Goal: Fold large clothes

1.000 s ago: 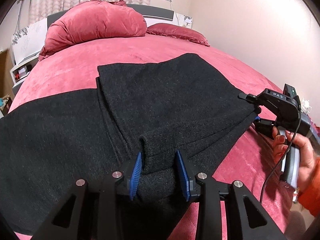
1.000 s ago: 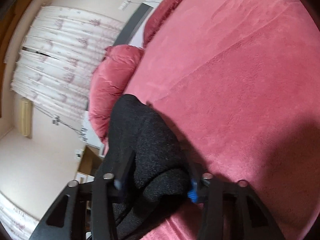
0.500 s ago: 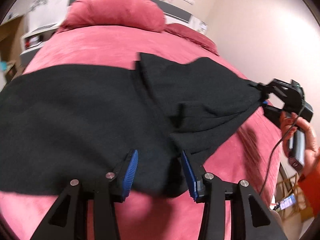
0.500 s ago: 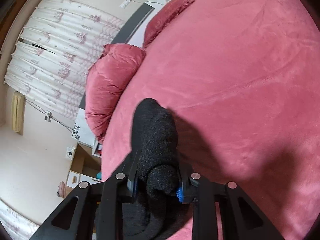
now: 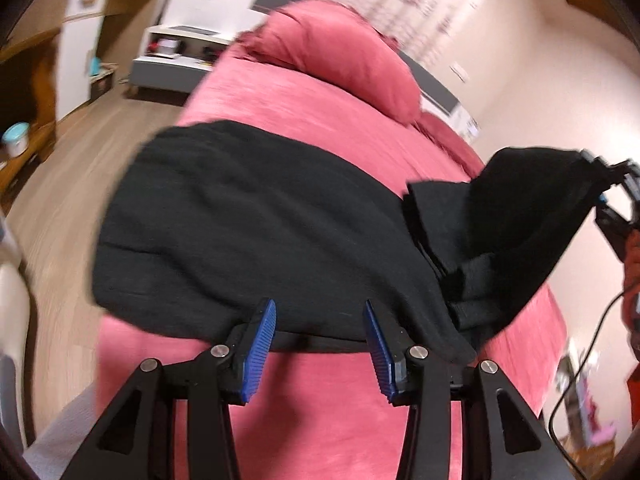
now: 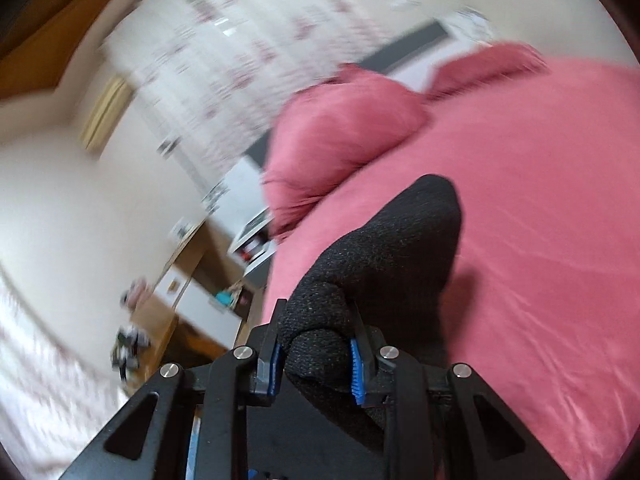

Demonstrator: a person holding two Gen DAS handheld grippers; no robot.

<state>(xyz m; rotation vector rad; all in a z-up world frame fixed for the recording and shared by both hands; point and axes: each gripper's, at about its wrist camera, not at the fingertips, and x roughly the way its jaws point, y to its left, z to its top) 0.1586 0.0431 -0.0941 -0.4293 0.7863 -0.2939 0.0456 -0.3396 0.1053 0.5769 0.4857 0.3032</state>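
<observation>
A large black knit garment (image 5: 256,224) lies spread across the pink bed (image 5: 320,408). My left gripper (image 5: 318,338) is open at the garment's near hem, holding nothing. My right gripper (image 6: 316,354) is shut on a bunched corner of the black garment (image 6: 384,260) and holds it lifted above the bed. In the left wrist view the right gripper (image 5: 612,196) is at the far right, pulling a raised flap of the garment (image 5: 520,216) up.
A big pink pillow (image 5: 340,52) and a flatter one (image 6: 488,64) lie at the head of the bed. A white and grey bedside unit (image 5: 180,56) and wooden furniture (image 5: 32,80) stand on the wood floor to the left. Curtains (image 6: 224,56) hang behind.
My left gripper has let go of the black fabric it held and swung left along the near hem. My right gripper keeps its hold and has lifted its corner higher.
</observation>
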